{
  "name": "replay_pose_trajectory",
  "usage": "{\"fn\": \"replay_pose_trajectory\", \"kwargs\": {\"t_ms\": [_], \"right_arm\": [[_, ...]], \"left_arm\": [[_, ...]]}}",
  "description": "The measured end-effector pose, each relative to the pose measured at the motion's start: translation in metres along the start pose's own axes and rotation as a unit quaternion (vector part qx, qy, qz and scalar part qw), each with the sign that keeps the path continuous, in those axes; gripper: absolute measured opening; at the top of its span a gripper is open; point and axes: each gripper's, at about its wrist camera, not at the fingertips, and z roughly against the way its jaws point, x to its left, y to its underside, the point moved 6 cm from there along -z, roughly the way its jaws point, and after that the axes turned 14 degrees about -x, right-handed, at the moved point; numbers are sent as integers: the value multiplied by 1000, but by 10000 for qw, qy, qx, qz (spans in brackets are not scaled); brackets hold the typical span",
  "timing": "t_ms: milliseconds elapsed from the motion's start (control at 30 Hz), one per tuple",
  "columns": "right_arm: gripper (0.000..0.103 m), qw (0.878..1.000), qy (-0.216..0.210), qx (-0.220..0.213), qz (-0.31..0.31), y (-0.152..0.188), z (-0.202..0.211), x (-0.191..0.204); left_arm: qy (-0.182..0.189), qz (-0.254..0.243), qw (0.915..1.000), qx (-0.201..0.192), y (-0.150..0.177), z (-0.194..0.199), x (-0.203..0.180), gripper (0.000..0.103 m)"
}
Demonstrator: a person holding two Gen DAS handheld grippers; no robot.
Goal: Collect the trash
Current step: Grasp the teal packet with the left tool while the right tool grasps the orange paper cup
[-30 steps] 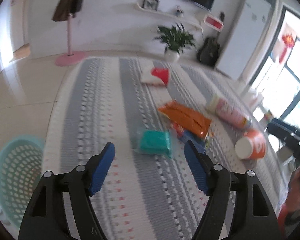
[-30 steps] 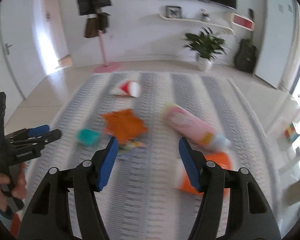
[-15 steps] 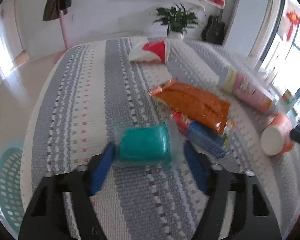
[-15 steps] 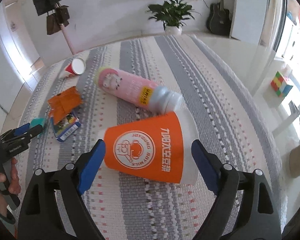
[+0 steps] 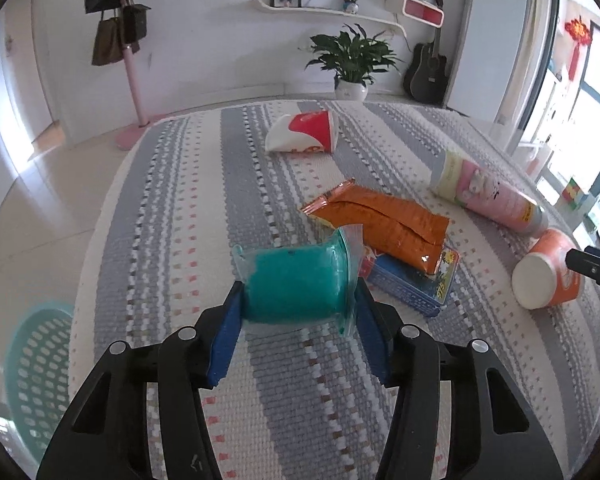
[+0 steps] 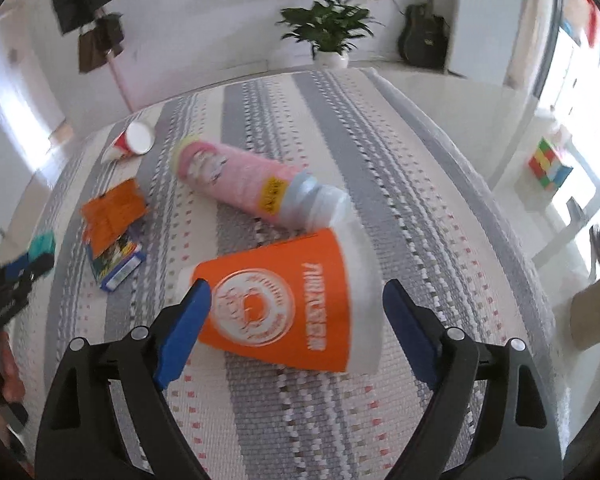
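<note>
Left wrist: crumpled teal packet (image 5: 296, 284) in clear plastic wrap.

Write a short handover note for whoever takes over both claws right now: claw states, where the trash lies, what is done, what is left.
Left claw: closing on the teal packet, pads at both its ends.
Right claw: open, straddling the orange cup lying on its side; not gripped.
On the rug: orange snack bag lying on a blue wrapper, pink bottle, red-and-white cup.
Green basket sits on the floor, off the rug's left edge.
Done: nothing seen binned.
Left: finish both grasps, carry to the basket, then collect the rest.
</note>
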Motion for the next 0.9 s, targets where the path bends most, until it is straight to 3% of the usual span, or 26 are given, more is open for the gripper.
{"fn": "replay_pose_trajectory", "kwargs": {"t_ms": [67,300,400,533,600,700,900], "right_arm": [[83,9999,51,137,-93,3,-6,-5],[83,9953,-829,477,-158,15,-5,30],[83,9916,-1183,522,89,21,3,56],[83,9762,-2013,555,591,27,25,95],[83,9707,-2145,550,929,29,34,106],[83,9693,-2040,709,1178,34,31,100],[83,9615,-2390,1292,420,32,16,60]], "left_arm": [[-2,13,10000,0,0,0,2,51],[-65,-11,10000,-57,-3,3,6,51],[-85,39,9999,-128,-6,6,11,51],[-115,118,9997,-190,-10,11,19,51],[-112,153,9996,-206,-11,13,22,51],[-127,153,9996,-221,-12,15,26,51],[-126,147,9996,-202,-10,16,30,51]]}}
